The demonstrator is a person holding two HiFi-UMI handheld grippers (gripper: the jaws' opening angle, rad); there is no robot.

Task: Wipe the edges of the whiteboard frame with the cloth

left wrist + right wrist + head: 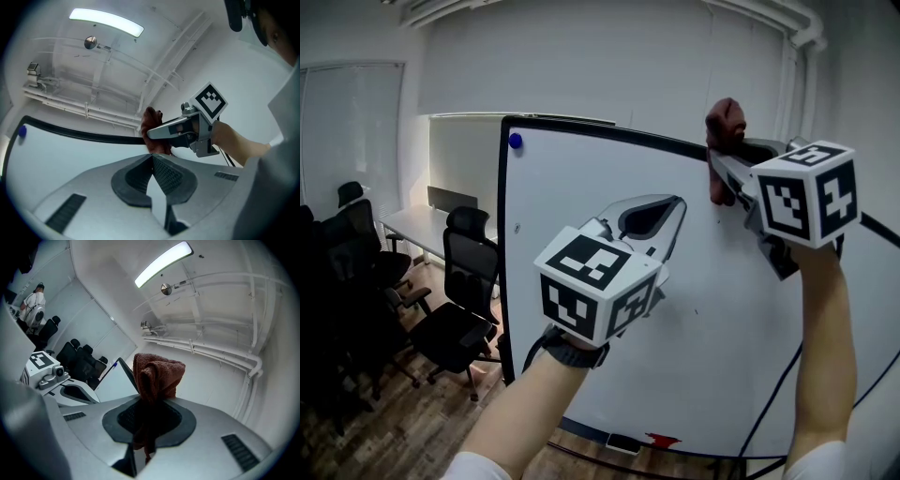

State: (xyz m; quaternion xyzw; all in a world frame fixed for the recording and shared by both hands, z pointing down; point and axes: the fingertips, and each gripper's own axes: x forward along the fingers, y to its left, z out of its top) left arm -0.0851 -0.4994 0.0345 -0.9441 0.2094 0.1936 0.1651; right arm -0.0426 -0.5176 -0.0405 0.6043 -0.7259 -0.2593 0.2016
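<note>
A bunched reddish-brown cloth [727,120] was clamped in the right gripper [727,173] and held at the top edge of the upright whiteboard's thin black frame [502,244].

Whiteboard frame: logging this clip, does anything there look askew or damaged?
Nothing stands out. The whiteboard frame looks unbroken where visible, and the cloth sits clamped in the tongs of the right gripper at its top edge.

There is one whiteboard [581,216], one reddish-brown cloth [727,122] and one blue magnet [516,142]. There are two grippers, the left gripper [675,206] and the right gripper [719,161], and at least two black office chairs [459,300].
</note>
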